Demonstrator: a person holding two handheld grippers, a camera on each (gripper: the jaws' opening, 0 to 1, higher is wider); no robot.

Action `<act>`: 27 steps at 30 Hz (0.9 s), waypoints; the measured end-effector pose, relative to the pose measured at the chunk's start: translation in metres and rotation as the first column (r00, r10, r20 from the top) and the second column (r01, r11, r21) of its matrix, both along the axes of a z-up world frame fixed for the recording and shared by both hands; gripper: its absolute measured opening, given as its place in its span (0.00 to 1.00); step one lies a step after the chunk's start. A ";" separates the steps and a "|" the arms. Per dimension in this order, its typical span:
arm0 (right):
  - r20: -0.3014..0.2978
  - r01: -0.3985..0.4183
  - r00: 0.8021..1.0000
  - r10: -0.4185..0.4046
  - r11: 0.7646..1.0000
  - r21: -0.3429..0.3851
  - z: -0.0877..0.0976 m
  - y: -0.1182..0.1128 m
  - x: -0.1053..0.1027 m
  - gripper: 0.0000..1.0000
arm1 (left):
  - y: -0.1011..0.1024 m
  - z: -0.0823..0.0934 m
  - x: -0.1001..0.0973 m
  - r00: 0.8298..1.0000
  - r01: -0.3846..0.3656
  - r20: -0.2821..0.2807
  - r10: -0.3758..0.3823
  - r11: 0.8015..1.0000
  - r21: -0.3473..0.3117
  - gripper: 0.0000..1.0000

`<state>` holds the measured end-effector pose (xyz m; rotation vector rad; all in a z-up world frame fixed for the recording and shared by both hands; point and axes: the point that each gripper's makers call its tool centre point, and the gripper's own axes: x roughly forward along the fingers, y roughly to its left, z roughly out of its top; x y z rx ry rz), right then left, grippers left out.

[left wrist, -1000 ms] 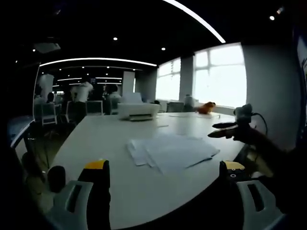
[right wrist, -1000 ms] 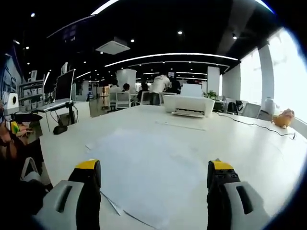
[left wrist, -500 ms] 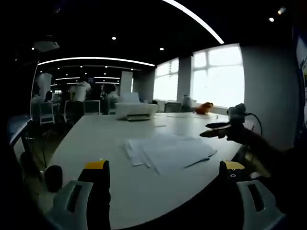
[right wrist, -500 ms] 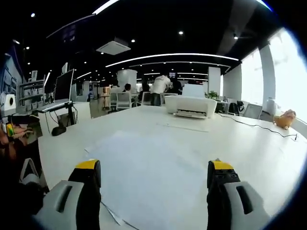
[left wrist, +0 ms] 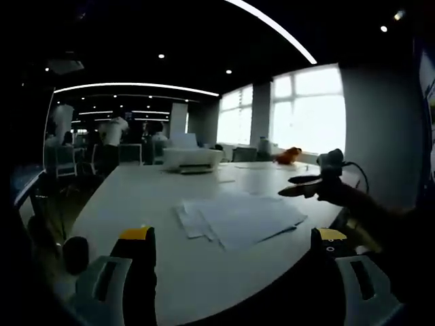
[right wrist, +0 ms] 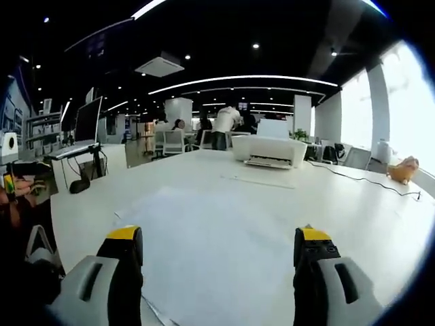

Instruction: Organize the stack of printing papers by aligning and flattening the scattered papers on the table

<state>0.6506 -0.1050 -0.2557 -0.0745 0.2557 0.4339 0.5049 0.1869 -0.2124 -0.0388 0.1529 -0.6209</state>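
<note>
- In the left gripper view, the left gripper (left wrist: 232, 248) is hovering over the near edge of the white tabletop (left wrist: 136, 204), its jaws standing wide apart with nothing between them.
- The papers (left wrist: 238, 217) are lying flat on the tabletop ahead of that gripper, loosely fanned, with their edges out of line.
- The right gripper (left wrist: 307, 185) is showing at the right of the same view, held by a hand (left wrist: 346, 197) near the far corner of the papers; whether it is touching them is not clear.
- In the right gripper view, the right gripper (right wrist: 216, 246) is also standing with its jaws spread wide, gripping nothing.
- The papers (right wrist: 217, 238) are spreading across the tabletop (right wrist: 353, 204) right ahead of and between those jaws, hard to tell from the white surface.
- A printer (left wrist: 190, 157) is sitting further back on the tabletop; in the right gripper view the printer (right wrist: 268, 151) has a single sheet (right wrist: 262, 180) lying in front of it.
- A cable (right wrist: 367, 178) is running across the tabletop to the right of the printer.
- An orange toy (right wrist: 401, 168) is sitting near the windows.
- People (right wrist: 224, 125) are standing beyond the far end of the tabletop.
</note>
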 end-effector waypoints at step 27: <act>-0.041 0.024 0.999 -0.025 0.999 -0.025 -0.026 -0.003 0.021 0.87 | 0.000 -0.001 0.001 1.000 0.001 -0.001 -0.001 1.000 0.001 0.97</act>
